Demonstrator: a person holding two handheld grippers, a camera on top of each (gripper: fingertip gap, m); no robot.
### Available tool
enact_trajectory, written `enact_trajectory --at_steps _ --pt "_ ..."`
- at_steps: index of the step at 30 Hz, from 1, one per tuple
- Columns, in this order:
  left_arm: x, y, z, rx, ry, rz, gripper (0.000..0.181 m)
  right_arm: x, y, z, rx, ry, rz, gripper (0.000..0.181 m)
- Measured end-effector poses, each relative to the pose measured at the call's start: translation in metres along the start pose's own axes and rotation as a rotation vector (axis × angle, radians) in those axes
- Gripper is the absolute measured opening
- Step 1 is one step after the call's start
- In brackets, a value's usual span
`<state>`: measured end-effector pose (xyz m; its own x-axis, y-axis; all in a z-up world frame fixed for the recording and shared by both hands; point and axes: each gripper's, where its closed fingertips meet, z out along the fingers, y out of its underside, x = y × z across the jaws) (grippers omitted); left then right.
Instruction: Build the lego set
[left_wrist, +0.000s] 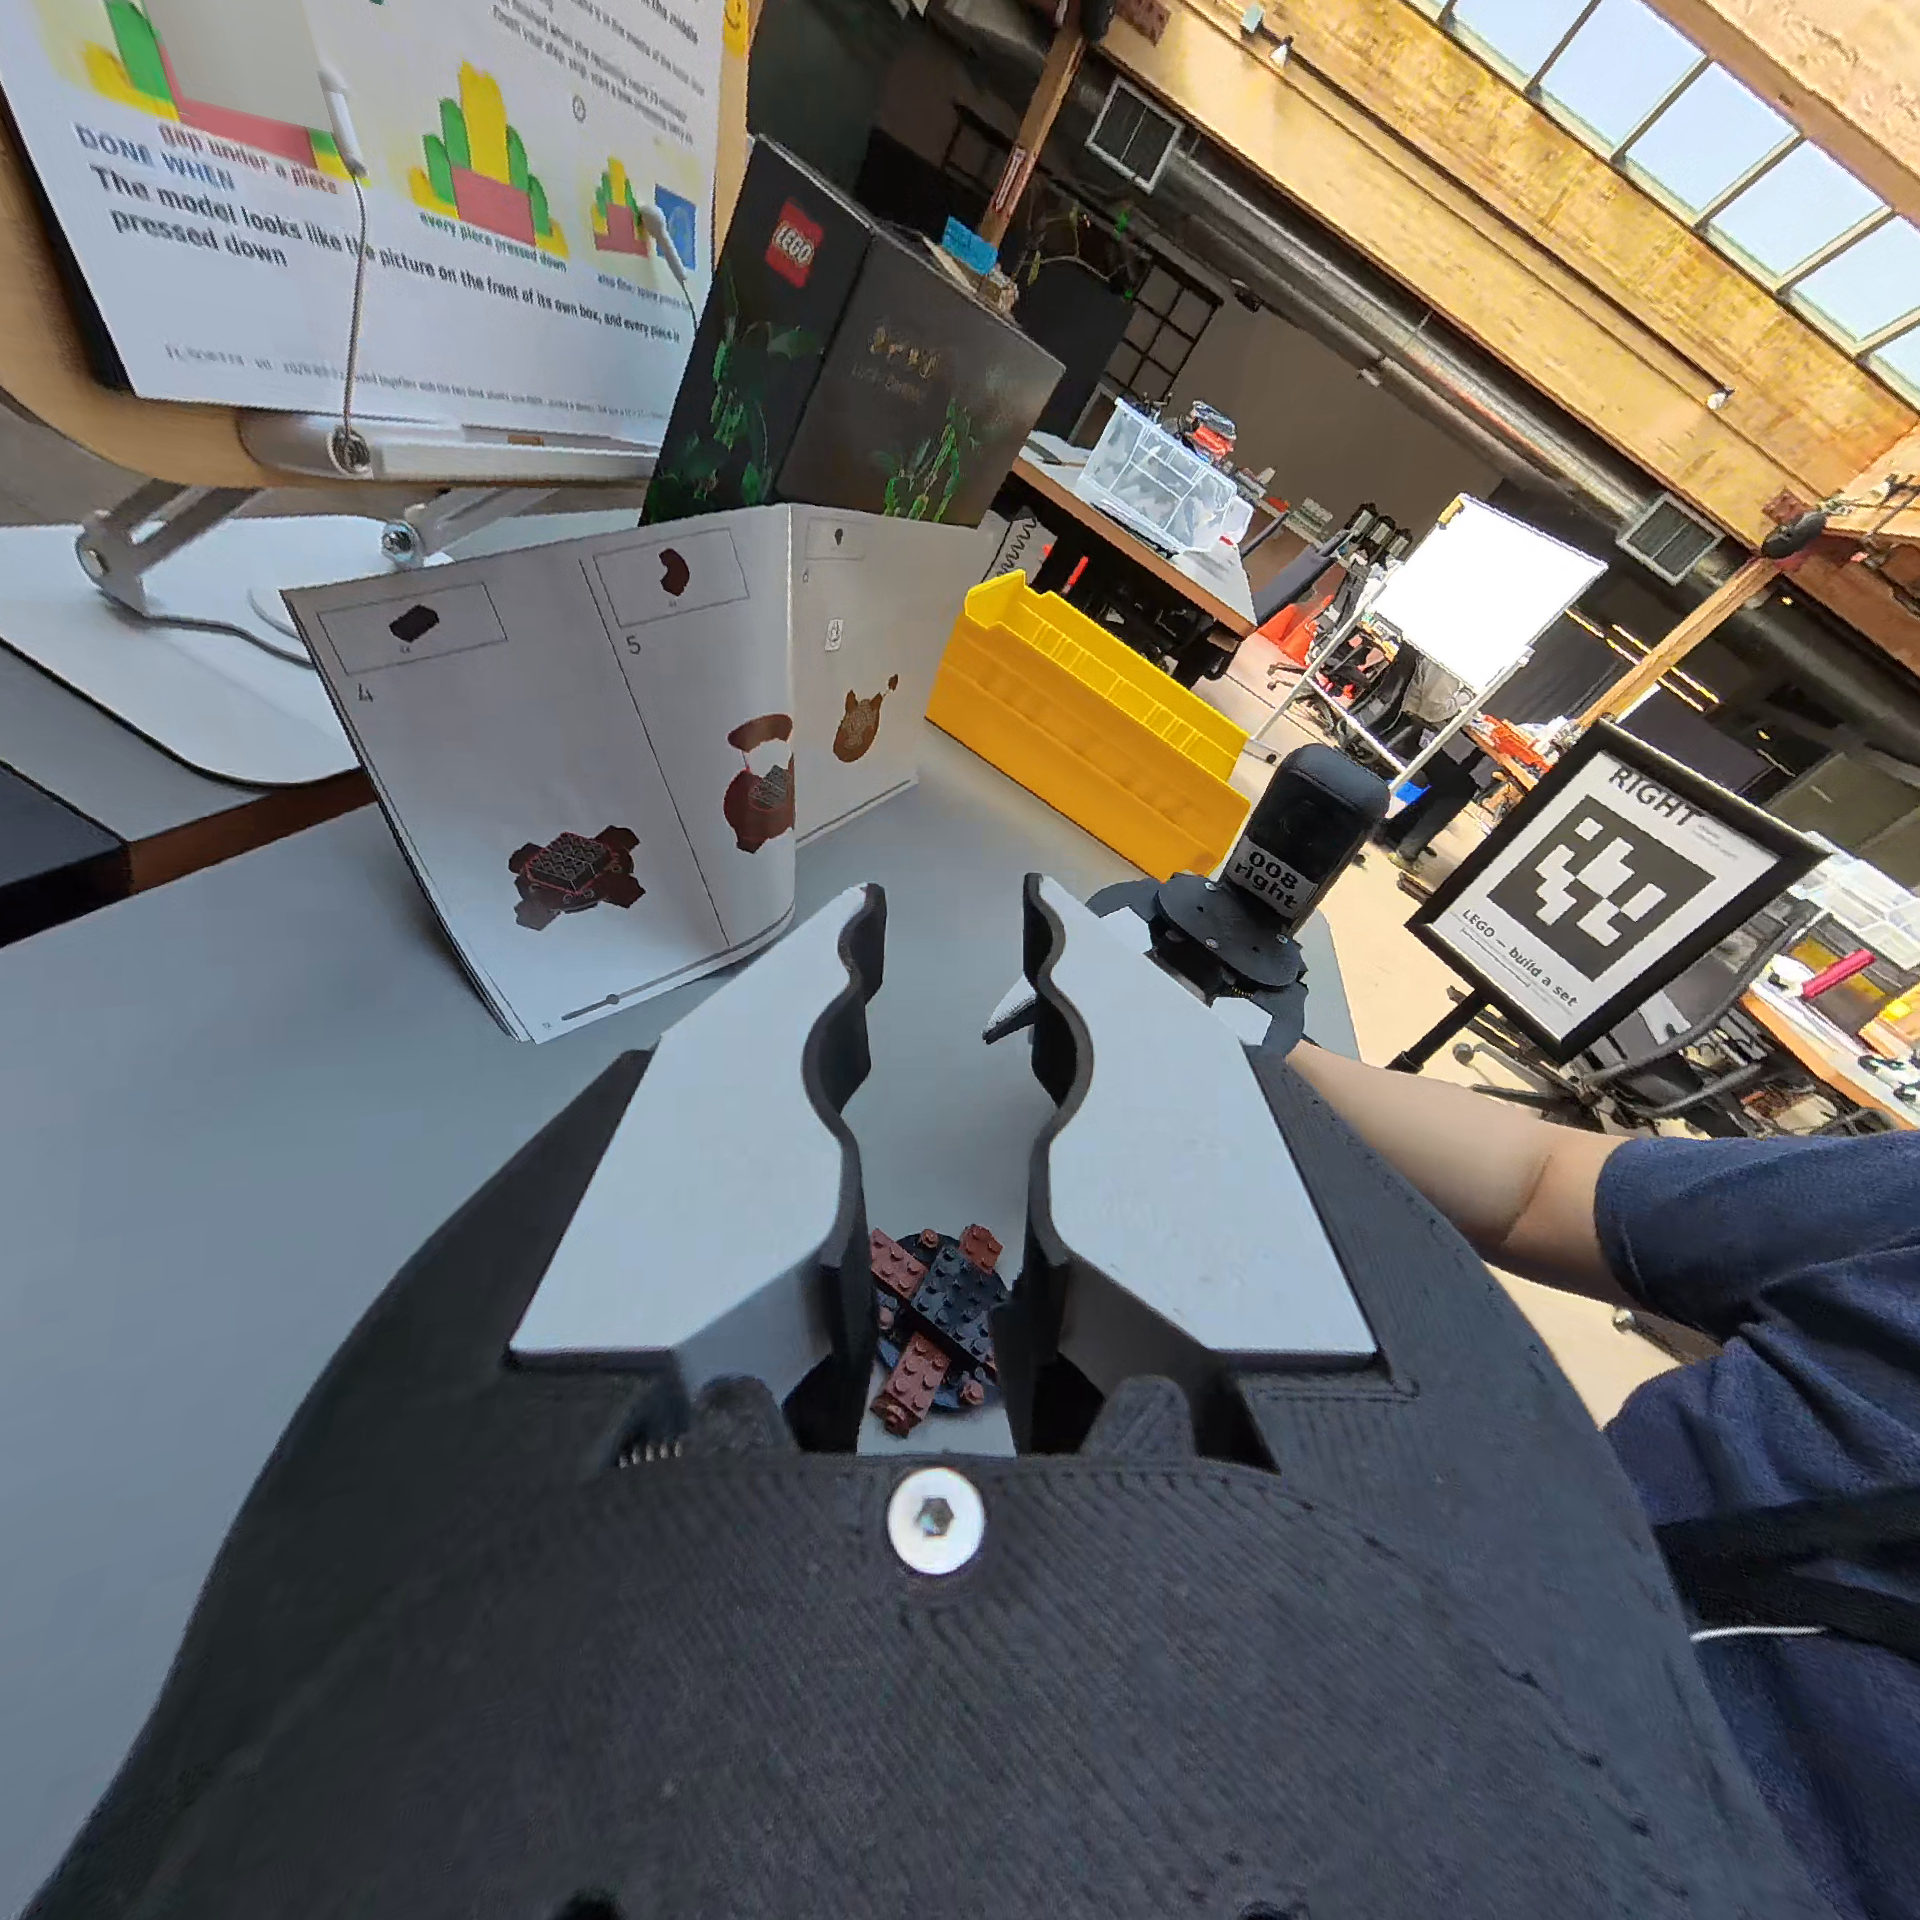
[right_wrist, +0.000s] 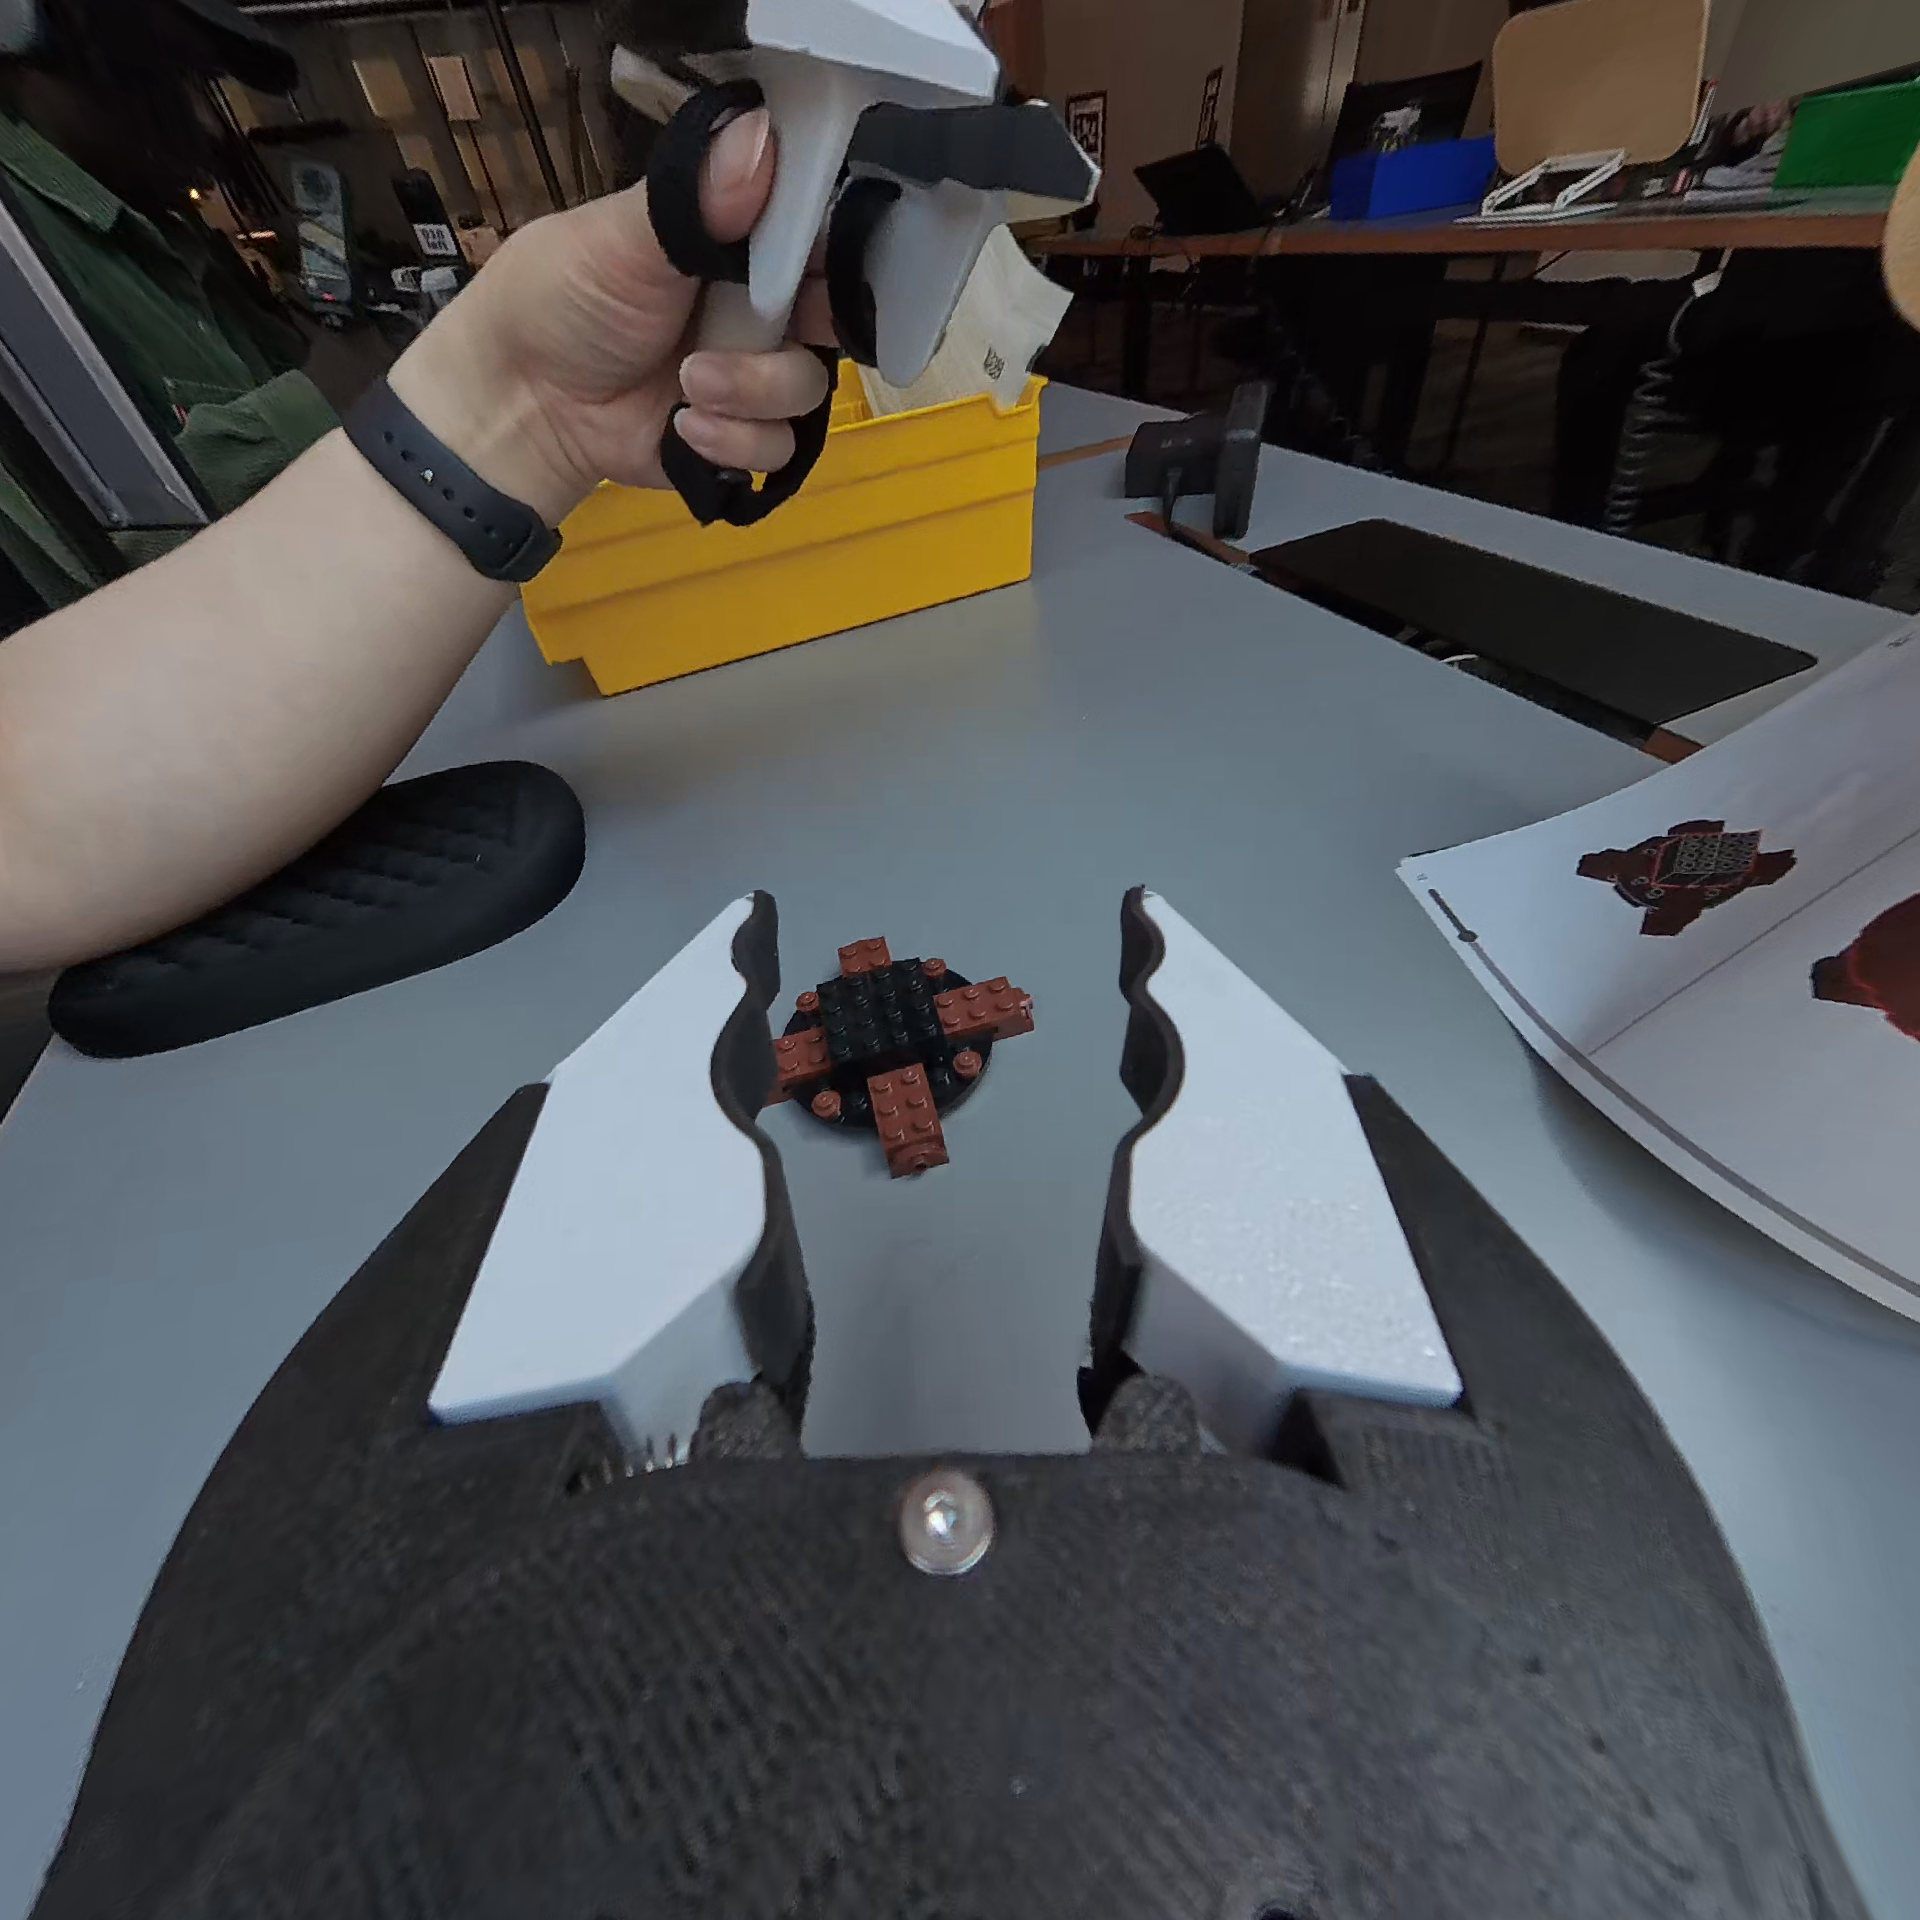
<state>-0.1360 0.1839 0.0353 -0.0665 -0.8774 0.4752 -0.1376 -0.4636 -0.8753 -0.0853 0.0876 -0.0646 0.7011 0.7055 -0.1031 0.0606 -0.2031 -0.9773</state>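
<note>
Left gripper (left_wrist: 954, 971): jaws apart with a narrow gap, nothing between them; it hangs above the table, and the model shows down between the finger bases.
Right gripper (right_wrist: 948, 961): jaws wide apart, holding nothing; low over the table, with the model lying between and just past the fingertips, touching neither as far as can be seen.
Lego model (right_wrist: 902, 1041): one small build flat on the grey table (right_wrist: 1039, 748); a round black base, a black studded plate in the middle, four reddish-brown plates sticking out in a cross.
Left hand (right_wrist: 623, 332): grips the left gripper's handle through black finger loops, raised above the yellow bin; a dark band sits on the wrist.
Black pad (right_wrist: 332, 904): one, oval, under the left forearm.
Instruction booklet (left_wrist: 623, 748): one, standing open just beyond the model; three step panels with brown build drawings are visible.
Yellow bin (right_wrist: 810, 540): one, near the table's far edge, with crumpled paper inside.
Lego box (left_wrist: 862, 343): one, dark, with green plant artwork and a red brand logo, standing behind the booklet.
Printed sheet (left_wrist: 364, 208): one on a stand, bearing text and coloured brick drawings.
Framed sign (left_wrist: 1610, 894): one, with a black-and-white marker pattern and text.
Writing: present on the sheet, box, sign and a sticker on the right gripper's camera.
</note>
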Motion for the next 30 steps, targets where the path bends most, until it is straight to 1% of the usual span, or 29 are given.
enact_trajectory --at_steps 1,3,4,6,8,11,14,17,18,21,23,25,28,30 --pt "0.000 -0.003 -0.003 0.012 -0.014 0.025 0.024 0.003 -0.003 -0.001 0.007 0.023 0.000 0.065" --pt "0.001 -0.005 -0.007 -0.003 -0.033 0.056 0.026 0.010 0.001 -0.002 -0.026 0.058 0.000 0.064" --pt "0.004 -0.003 -0.007 -0.022 -0.025 0.065 0.028 0.007 0.007 0.000 -0.056 0.037 -0.004 0.064" --pt "0.012 0.005 -0.007 -0.074 0.025 0.069 0.028 -0.009 0.026 0.004 -0.158 -0.073 -0.009 0.064" --pt "0.008 0.017 -0.008 -0.142 0.014 0.061 0.028 -0.010 0.049 0.007 -0.279 -0.070 -0.051 0.063" --pt "-0.002 0.029 -0.008 -0.207 -0.034 0.081 0.029 -0.017 0.068 0.013 -0.378 -0.089 -0.114 0.062" --pt "0.001 0.028 -0.007 -0.203 -0.016 0.082 0.028 -0.025 0.075 0.020 -0.424 -0.112 -0.097 0.052" --pt "0.006 0.020 -0.006 -0.165 0.008 0.073 0.028 -0.015 0.085 0.024 -0.496 -0.029 -0.084 0.045" --pt "0.007 0.018 -0.006 -0.152 0.017 0.068 0.028 -0.012 0.086 0.024 -0.504 -0.003 -0.086 0.041" --pt "0.011 0.012 -0.007 -0.122 0.035 0.056 0.027 -0.016 0.084 0.027 -0.485 0.054 -0.023 0.016" --pt "0.009 0.011 -0.009 -0.118 0.029 0.044 0.027 -0.017 0.084 0.031 -0.471 0.137 0.005 0.016" --pt "0.006 0.010 -0.012 -0.111 0.020 0.032 0.027 -0.023 0.084 0.033 -0.475 0.187 0.003 0.016" --pt "0.006 0.007 -0.016 -0.092 0.026 0.018 0.027 -0.040 0.086 0.040 -0.484 0.191 0.060 0.017" --pt "0.005 0.006 -0.019 -0.086 0.022 0.013 0.027 -0.047 0.085 0.044 -0.476 0.174 0.093 0.023"
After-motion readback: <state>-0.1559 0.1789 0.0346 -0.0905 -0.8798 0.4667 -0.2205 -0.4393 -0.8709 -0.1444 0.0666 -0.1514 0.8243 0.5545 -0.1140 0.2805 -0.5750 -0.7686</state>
